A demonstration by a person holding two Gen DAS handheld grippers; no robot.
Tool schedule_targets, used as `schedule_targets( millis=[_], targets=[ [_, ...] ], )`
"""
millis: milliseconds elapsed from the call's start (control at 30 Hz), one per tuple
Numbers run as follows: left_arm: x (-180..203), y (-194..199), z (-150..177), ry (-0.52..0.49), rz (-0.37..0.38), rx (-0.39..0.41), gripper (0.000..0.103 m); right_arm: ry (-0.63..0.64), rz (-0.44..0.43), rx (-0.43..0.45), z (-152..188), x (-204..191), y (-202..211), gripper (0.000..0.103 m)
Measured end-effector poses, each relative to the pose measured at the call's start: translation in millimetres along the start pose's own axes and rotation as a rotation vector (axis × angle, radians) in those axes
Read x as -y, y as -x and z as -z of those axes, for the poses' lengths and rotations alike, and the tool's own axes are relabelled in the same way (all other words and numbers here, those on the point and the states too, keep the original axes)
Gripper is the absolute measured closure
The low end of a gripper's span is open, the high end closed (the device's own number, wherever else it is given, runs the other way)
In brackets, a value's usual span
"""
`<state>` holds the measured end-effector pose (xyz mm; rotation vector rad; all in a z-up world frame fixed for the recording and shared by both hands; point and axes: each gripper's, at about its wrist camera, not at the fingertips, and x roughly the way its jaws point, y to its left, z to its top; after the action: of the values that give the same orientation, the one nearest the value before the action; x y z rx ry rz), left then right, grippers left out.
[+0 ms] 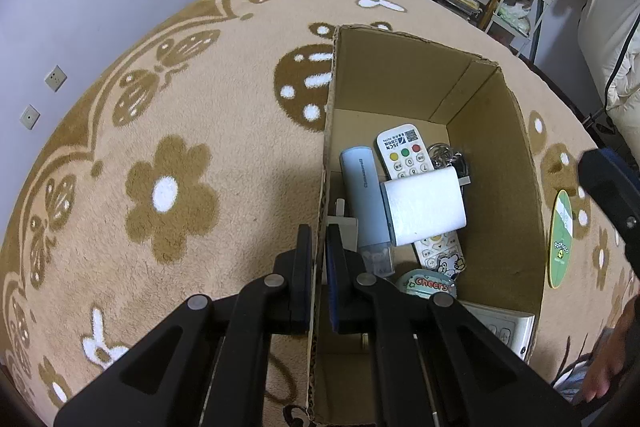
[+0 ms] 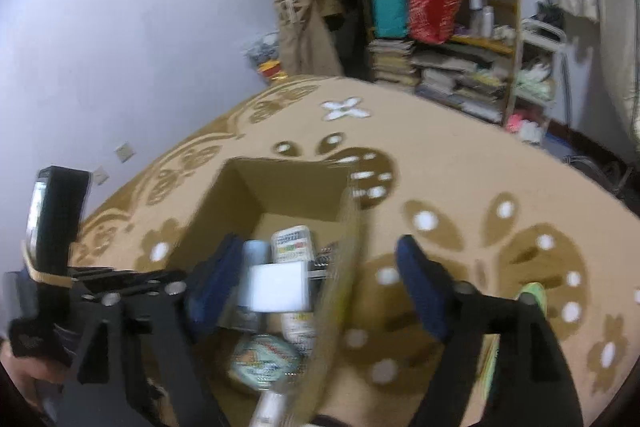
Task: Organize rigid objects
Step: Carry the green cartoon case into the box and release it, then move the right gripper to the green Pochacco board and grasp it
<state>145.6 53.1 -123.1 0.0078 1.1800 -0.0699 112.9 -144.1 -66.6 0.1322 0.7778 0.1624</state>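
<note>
Left claw (image 1: 319, 259) clamped on cardboard box (image 1: 516, 155) wall; right claw (image 2: 320, 291) spread wide, empty, above box rim; remote (image 1: 404, 151) inside.

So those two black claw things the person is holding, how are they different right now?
The left gripper is pinched shut on the cardboard box wall, while the right gripper stands wide open, clamping nothing. The left one has a finger on each side of the near-left wall; the right one straddles the opposite wall, one finger over the box's contents, one over the rug. Both have black arms and blue pads.
</note>
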Motion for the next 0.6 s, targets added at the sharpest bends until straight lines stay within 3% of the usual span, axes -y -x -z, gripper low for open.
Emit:
schedule_targets(
  millis=[167, 267, 400, 600],
  targets=[
    [0.1, -0.1, -0.1, -0.002, 0.000, 0.000, 0.096, -0.009, 0.149, -0.045, 4.5, 29.9, -3.0, 0.009],
    [0.2, 0.1, -0.2, -0.002, 0.004, -0.002, 0.096, -0.104, 0.180, -0.077, 7.3, 54.9, -7.6, 0.009],
    [1.3, 0.0, -0.1, -0.008, -0.003, -0.001, 0.096, -0.130, 0.245, -0.102, 15.9, 80.4, -15.1, 0.008],
    [2.0, -0.5, -0.5, -0.002, -0.002, -0.001, 0.096, -0.146, 0.404, -0.219, 45.7, 127.6, -39.8, 0.008]
  ],
)
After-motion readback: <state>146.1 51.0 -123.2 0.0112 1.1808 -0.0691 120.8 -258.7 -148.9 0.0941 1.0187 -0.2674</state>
